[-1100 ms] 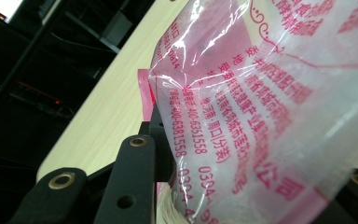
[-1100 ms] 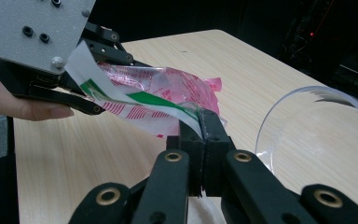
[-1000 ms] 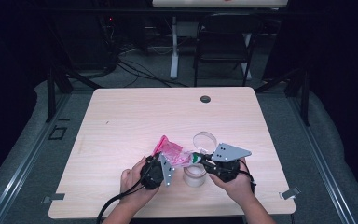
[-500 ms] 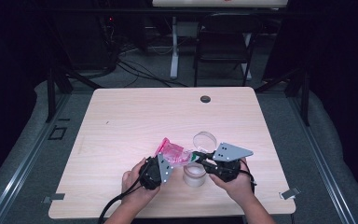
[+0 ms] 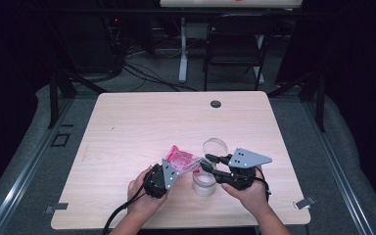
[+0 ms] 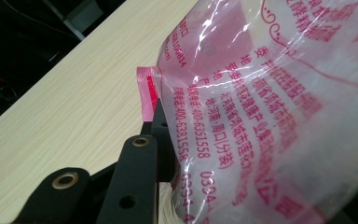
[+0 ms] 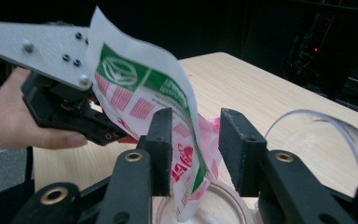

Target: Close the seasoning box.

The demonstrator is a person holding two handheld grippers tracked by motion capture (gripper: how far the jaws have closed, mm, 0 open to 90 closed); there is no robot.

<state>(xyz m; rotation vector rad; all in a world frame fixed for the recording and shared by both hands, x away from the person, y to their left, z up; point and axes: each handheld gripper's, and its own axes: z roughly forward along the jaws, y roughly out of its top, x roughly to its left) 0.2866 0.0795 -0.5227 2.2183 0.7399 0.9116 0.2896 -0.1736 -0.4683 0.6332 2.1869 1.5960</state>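
Pink and clear plastic up front: a printed packet [image 5: 181, 159] hangs in the air between the two grippers, low over the near right part of the wooden table [image 5: 142, 122]. The left gripper [image 5: 169, 172] has it. In the left gripper view its black jaw sits hard against the packet's [image 6: 261, 116] sealed edge, red print running right past the lens, so call that a pinch on the bag, though the far jaw is hidden behind the plastic and I can't see it bite.

Over to the right gripper [image 5: 206, 161]. Its jaws have just been opening, and in the right gripper view they stand apart with the packet's [image 7: 168, 107] lower end hanging loose in the gap, touching the left pad at most and not squeezed. Green and white print shows on this face.

Directly below that hanging end sits a small round clear jar [image 5: 204, 183] with something white inside, and the packet's tip dips into its mouth [image 7: 205, 205]. Just beyond the jar, a clear round lid [image 5: 215, 146] rests on the table. The left hand [image 7: 23, 116] shows behind, wrapped around its gripper.
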